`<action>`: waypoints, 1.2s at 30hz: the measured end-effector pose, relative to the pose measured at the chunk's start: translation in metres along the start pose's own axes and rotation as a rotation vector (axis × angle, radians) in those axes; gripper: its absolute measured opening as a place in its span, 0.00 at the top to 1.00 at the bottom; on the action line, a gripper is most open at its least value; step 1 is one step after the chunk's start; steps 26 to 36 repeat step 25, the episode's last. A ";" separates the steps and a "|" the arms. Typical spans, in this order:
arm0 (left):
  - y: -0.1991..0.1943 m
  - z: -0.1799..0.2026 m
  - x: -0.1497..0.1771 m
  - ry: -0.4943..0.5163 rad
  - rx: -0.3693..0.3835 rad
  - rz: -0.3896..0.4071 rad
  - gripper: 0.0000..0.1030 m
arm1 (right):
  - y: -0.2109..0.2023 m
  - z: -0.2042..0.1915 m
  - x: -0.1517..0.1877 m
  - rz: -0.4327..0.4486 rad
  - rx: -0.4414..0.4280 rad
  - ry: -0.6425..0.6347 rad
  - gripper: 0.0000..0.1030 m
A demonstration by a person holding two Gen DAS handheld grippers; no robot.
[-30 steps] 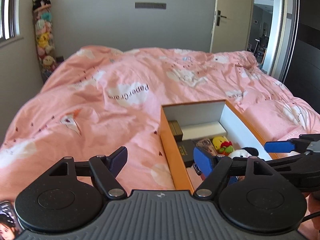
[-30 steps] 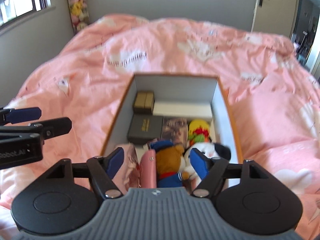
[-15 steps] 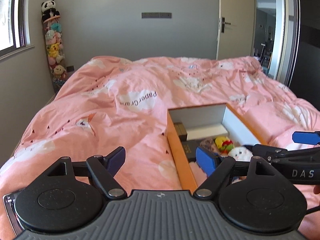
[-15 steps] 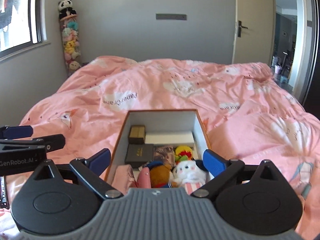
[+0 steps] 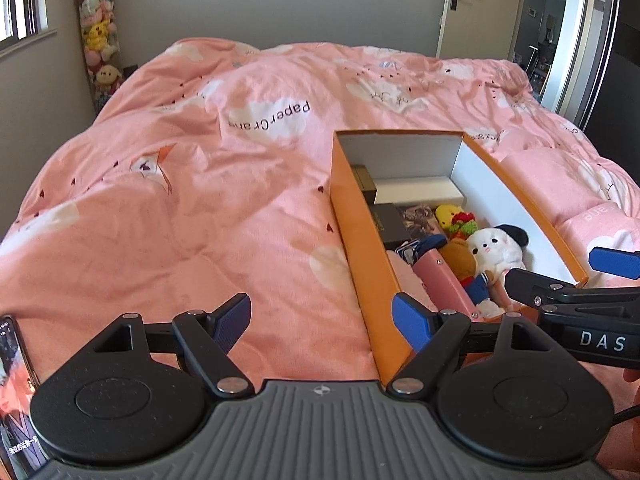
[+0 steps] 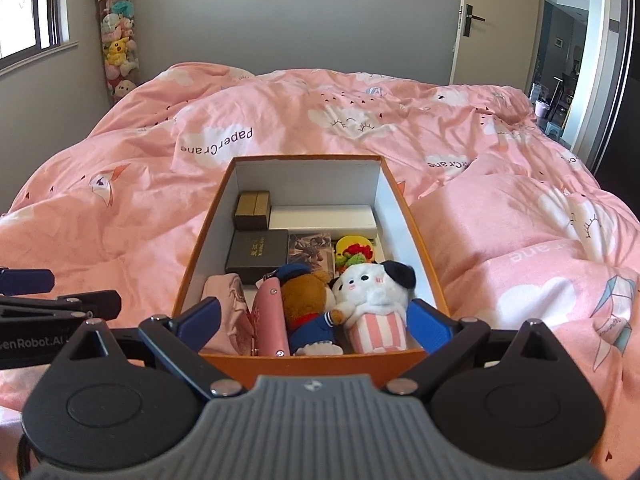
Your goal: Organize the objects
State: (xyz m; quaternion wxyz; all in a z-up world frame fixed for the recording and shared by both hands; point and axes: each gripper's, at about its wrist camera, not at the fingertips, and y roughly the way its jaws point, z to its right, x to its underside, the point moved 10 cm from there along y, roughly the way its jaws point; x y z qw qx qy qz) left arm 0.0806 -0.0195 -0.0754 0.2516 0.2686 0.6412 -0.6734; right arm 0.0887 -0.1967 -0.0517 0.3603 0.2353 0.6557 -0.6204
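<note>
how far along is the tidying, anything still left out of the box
Mostly done: the orange box already holds the small boxes, the bear and the white plush. Nothing is in hand: the left gripper and the right gripper are both open and empty. Left: a phone lies on the duvet beside the left gripper.

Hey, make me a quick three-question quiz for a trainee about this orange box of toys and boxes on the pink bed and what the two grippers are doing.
1. True or false: the right gripper is clamped on the brown teddy bear.
2. Which item lies against the far wall of the orange box? A) white plush in a striped popcorn cup B) long white box C) pink pouch
3. Fill in: at the left gripper's near left, on the pink duvet, lies a ____.

Key: 1. False, both grippers are open and hold nothing. 2. B. 3. Phone, its screen lit.
</note>
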 end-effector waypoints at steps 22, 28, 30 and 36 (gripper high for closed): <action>0.011 0.002 0.001 0.018 0.001 -0.026 0.09 | 0.014 -0.001 0.003 -0.025 -0.013 -0.004 0.04; 0.010 0.002 0.001 0.019 0.001 -0.026 0.09 | 0.014 -0.001 0.003 -0.025 -0.014 -0.005 0.04; 0.010 0.002 0.001 0.019 0.001 -0.026 0.09 | 0.014 -0.001 0.003 -0.025 -0.014 -0.005 0.04; 0.010 0.002 0.001 0.019 0.001 -0.026 0.09 | 0.014 -0.001 0.003 -0.025 -0.014 -0.005 0.04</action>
